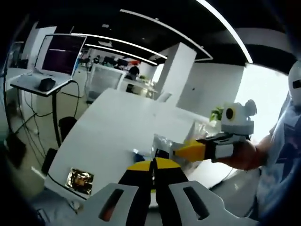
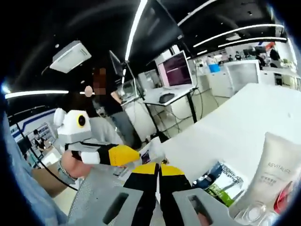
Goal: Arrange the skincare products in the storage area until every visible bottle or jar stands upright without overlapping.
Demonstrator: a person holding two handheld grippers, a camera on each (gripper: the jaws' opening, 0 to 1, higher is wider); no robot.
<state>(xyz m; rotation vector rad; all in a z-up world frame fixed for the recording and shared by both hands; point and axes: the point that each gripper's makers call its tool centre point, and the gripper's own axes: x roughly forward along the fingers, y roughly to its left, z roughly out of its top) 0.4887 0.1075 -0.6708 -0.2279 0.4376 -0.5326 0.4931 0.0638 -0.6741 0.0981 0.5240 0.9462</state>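
In the right gripper view a white tube (image 2: pixel 278 172) marked REVITALIFT leans at the lower right. Beside it lie a green and white box (image 2: pixel 225 182) and clear jars (image 2: pixel 256 214), partly cut off by the rim. My right gripper (image 2: pixel 159 165) is shut, nothing between its yellow tips, left of those products and apart from them. The left gripper (image 2: pixel 139 160) comes in from the left, held by a hand. In the left gripper view my left gripper (image 1: pixel 153 164) is shut over the white table (image 1: pixel 117 127). The right gripper (image 1: pixel 172 152) reaches in beside crinkled clear plastic (image 1: pixel 165 140).
A gold foil packet (image 1: pixel 79 180) lies near the table's near left corner. A laptop on a stand (image 1: pixel 56 59) is off to the left. A monitor on a desk (image 2: pixel 176 70) and a standing person (image 2: pixel 110 110) are behind. A person's sleeve (image 1: pixel 277 155) is at the right.
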